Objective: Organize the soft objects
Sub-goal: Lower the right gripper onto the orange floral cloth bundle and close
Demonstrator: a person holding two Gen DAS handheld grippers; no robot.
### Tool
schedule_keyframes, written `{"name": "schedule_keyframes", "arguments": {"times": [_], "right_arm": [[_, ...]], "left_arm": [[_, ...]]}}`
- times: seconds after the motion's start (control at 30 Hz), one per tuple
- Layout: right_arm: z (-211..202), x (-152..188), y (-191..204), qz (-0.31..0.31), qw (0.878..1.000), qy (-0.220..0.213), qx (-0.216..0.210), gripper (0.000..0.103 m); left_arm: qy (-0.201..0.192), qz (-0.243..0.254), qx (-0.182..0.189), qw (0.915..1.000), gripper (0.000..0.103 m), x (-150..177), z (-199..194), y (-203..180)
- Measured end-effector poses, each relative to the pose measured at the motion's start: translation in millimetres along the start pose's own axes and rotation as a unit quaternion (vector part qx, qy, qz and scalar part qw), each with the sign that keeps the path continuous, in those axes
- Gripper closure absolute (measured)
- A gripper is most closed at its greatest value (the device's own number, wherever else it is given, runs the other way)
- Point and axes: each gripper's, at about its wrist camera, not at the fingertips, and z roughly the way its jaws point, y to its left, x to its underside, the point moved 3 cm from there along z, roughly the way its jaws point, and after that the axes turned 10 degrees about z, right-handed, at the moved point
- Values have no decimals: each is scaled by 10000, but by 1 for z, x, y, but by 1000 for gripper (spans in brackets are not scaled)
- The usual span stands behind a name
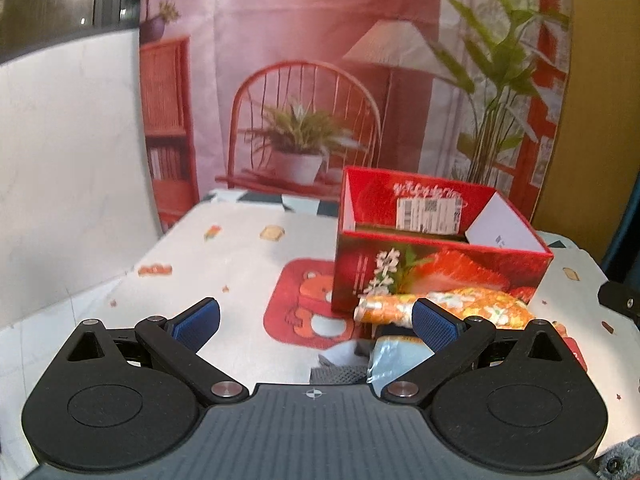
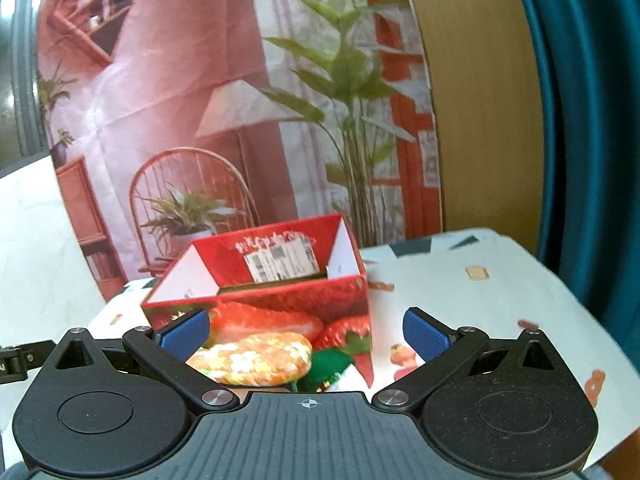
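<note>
A red strawberry-print box (image 1: 436, 268) stands open on the table, right of centre; it also shows in the right wrist view (image 2: 280, 288). An orange floral soft roll (image 1: 472, 306) lies against its front, also in the right wrist view (image 2: 256, 358). A light blue soft item (image 1: 396, 354) and a grey knit piece (image 1: 340, 374) lie nearer me. A green soft item (image 2: 328, 370) lies beside the floral one. My left gripper (image 1: 316, 322) is open and empty, left of the pile. My right gripper (image 2: 306, 334) is open and empty, just short of the floral item.
The table carries a white cloth (image 1: 224, 264) with a red bear print (image 1: 304, 308). A printed backdrop (image 1: 320, 80) hangs behind the table. A white wall (image 1: 68, 168) is at left, and a blue curtain (image 2: 580, 120) at right. Part of the other gripper (image 1: 620, 300) shows at the right edge.
</note>
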Motion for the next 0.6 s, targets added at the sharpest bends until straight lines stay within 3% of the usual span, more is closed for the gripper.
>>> {"name": "schedule_keyframes", "arguments": {"times": [0.27, 0.6], "right_arm": [[43, 20, -9, 157, 9981, 603, -41, 3], [91, 16, -4, 125, 9943, 1019, -299, 22]], "left_arm": [[417, -255, 132, 9987, 3, 12, 39, 8], [772, -384, 337, 9957, 8, 16, 75, 4]]}}
